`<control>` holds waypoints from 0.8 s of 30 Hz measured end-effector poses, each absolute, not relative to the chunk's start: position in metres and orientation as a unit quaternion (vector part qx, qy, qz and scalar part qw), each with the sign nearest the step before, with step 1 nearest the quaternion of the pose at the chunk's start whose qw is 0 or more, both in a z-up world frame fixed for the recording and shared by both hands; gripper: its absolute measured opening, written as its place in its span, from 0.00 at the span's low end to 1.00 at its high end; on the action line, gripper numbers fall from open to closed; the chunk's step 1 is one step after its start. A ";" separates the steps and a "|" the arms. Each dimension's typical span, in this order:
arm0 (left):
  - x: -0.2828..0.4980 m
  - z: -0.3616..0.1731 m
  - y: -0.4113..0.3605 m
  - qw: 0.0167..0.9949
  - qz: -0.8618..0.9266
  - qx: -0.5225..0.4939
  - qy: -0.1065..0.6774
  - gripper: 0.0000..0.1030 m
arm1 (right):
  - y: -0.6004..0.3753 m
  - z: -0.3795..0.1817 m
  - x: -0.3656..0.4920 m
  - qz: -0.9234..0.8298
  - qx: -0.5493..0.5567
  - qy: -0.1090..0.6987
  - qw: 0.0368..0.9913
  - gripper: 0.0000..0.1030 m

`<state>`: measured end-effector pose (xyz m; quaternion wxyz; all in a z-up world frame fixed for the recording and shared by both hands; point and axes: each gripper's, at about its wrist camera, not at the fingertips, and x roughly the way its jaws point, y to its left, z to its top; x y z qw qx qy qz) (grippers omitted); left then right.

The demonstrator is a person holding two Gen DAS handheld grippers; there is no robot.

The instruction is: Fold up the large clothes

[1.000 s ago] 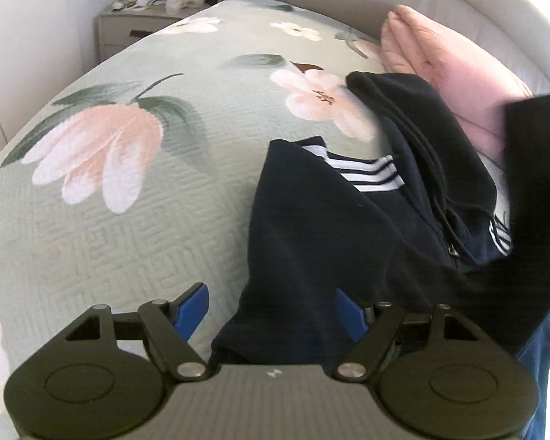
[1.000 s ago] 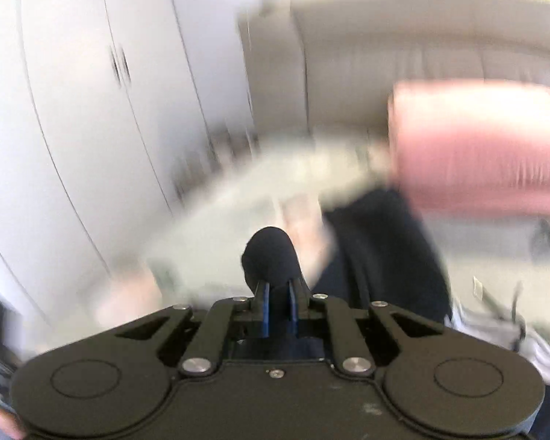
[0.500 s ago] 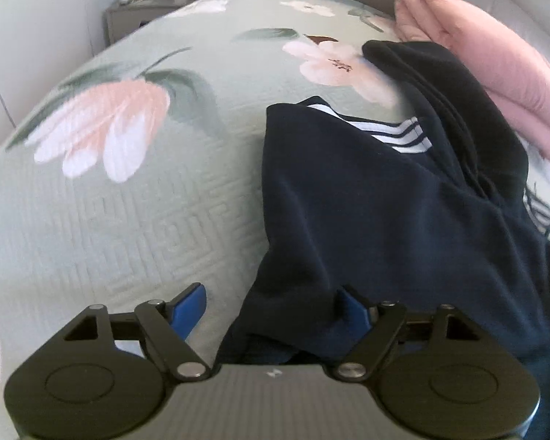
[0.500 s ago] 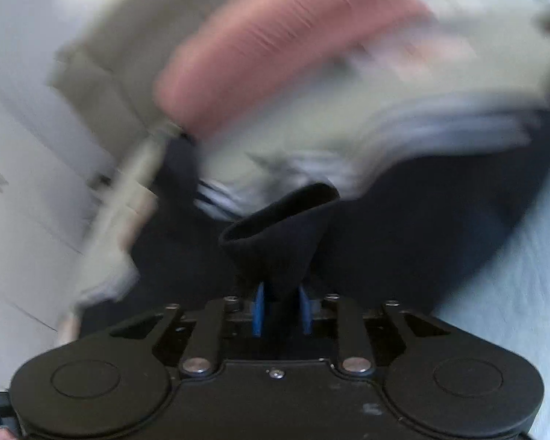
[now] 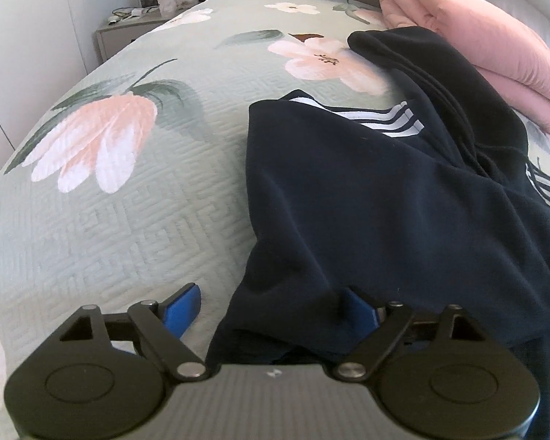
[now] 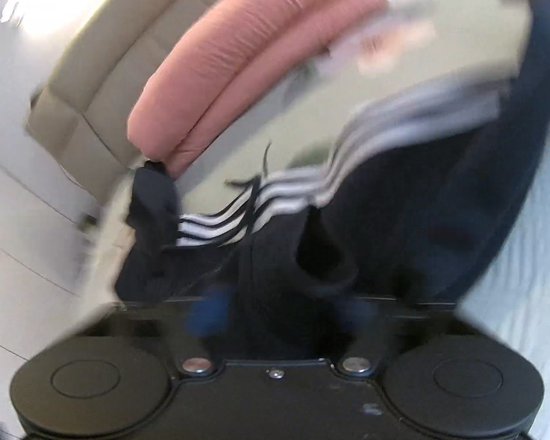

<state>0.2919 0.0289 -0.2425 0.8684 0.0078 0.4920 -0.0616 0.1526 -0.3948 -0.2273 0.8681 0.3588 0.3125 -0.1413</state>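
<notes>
A dark navy hooded jacket (image 5: pixel 366 198) with white stripes lies on the floral bed cover (image 5: pixel 135 198), one sleeve folded across its body. My left gripper (image 5: pixel 271 308) is open, low over the jacket's near hem; the cloth lies between its blue pads and covers the right one. In the blurred right wrist view the jacket (image 6: pixel 403 227) fills the centre. My right gripper (image 6: pixel 278 315) stands open just above the cloth, its blue pads apart, with a dark fold (image 6: pixel 322 264) of cloth resting between them.
A folded pink blanket (image 5: pixel 487 40) lies at the head of the bed, touching the jacket's hood; it also shows in the right wrist view (image 6: pixel 238 58). A nightstand (image 5: pixel 135 25) with a cup and clutter stands at the far left. A padded headboard (image 6: pixel 91 84) backs the bed.
My right gripper swung down over the jacket with the dark sleeve and its pads have opened, leaving the cloth on the jacket. My left gripper stayed open at the hem.
</notes>
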 end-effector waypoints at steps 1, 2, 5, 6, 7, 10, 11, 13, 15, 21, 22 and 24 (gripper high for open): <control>0.292 -0.243 0.029 0.869 -0.061 0.008 0.492 0.86 | -0.390 -0.217 0.153 -0.159 0.322 0.304 0.882 0.11; 0.292 -0.243 0.029 0.869 -0.062 0.008 0.491 0.87 | -0.387 -0.205 0.149 -0.167 0.304 0.278 0.896 0.10; 0.291 -0.245 0.029 0.869 -0.064 0.012 0.490 0.89 | -0.399 -0.196 0.148 -0.171 0.314 0.264 0.896 0.09; 0.291 -0.245 0.028 0.869 -0.063 0.015 0.491 0.89 | -0.402 -0.201 0.152 -0.179 0.309 0.287 0.889 0.10; 0.291 -0.245 0.027 0.868 -0.061 0.018 0.492 0.89 | -0.404 -0.211 0.157 -0.185 0.302 0.320 0.879 0.10; 0.292 -0.242 0.026 0.860 -0.056 0.016 0.508 0.89 | -0.406 -0.236 0.161 -0.191 0.293 0.358 0.866 0.16; 0.293 -0.239 0.026 0.855 -0.054 0.013 0.516 0.87 | -0.409 -0.237 0.158 -0.184 0.306 0.351 0.866 0.25; 0.292 -0.230 0.025 0.847 -0.046 0.003 0.530 0.86 | -0.423 -0.235 0.152 -0.169 0.350 0.349 0.853 0.52; 0.288 -0.217 0.022 0.844 -0.036 0.001 0.535 0.86 | -0.436 -0.229 0.145 -0.152 0.389 0.346 0.840 0.81; 0.269 -0.183 -0.004 0.847 -0.028 0.011 0.531 0.87 | -0.484 -0.201 0.130 -0.110 0.413 0.373 0.824 0.81; 0.267 -0.180 -0.008 0.846 -0.028 0.010 0.532 0.87 | -0.498 -0.201 0.130 -0.114 0.418 0.381 0.817 0.81; 0.259 -0.178 -0.016 0.844 -0.025 0.002 0.536 0.87 | -0.526 -0.203 0.130 -0.132 0.426 0.390 0.806 0.81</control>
